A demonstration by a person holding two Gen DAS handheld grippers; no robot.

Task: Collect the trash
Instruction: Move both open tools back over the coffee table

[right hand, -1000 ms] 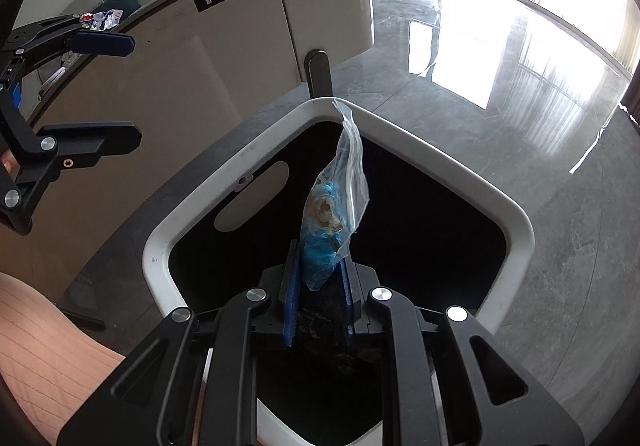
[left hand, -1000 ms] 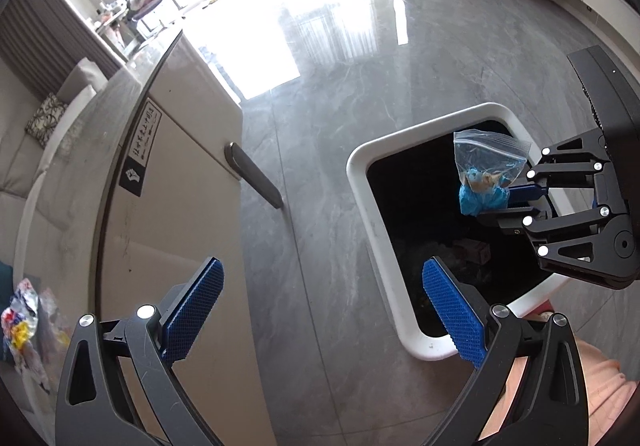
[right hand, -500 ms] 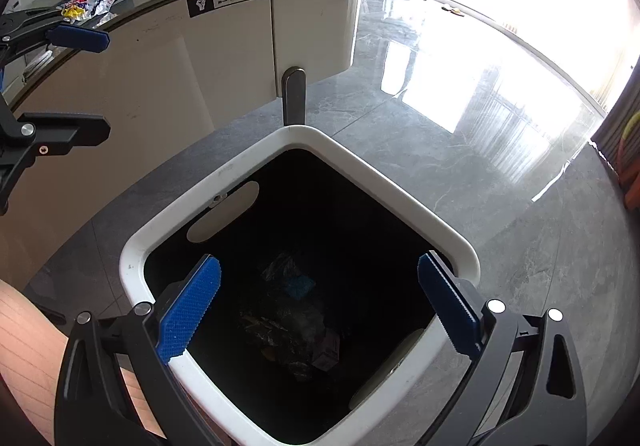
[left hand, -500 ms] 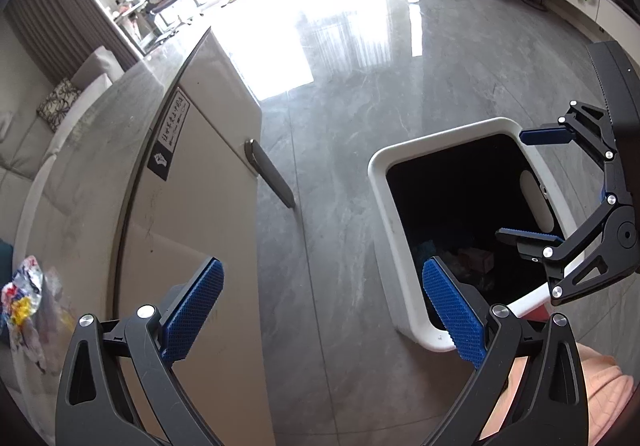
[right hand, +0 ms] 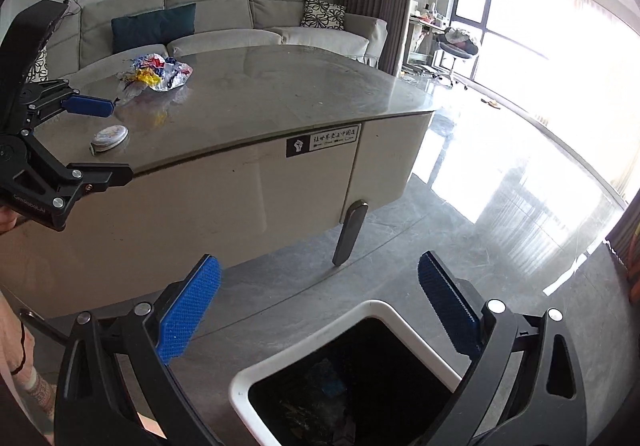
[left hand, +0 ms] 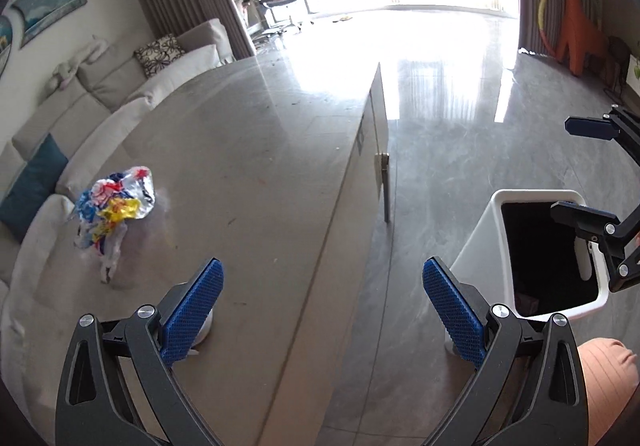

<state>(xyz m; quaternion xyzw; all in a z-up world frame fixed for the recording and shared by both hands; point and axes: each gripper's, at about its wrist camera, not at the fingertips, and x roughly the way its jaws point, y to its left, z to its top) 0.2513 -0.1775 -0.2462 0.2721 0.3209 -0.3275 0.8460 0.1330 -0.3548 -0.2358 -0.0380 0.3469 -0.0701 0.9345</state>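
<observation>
Fingers of left gripper (left hand: 323, 308) spread wide, empty, above table (left hand: 256, 173); right gripper (right hand: 319, 308) likewise over bin (right hand: 372, 312)

Wrapper: a crumpled, shiny wrapper (left hand: 114, 205) in red, blue, yellow and white. It lies on the gray bench (left hand: 256, 165), near the far edge by the sofa.

Lid: a small, round, whitish lid (right hand: 110, 137) lies flat on the bench, near the wrapper.

Bin: a white bin (right hand: 256, 378), black inside, stands open on the floor beside the bench. Some trash lies at its bottom.
</observation>
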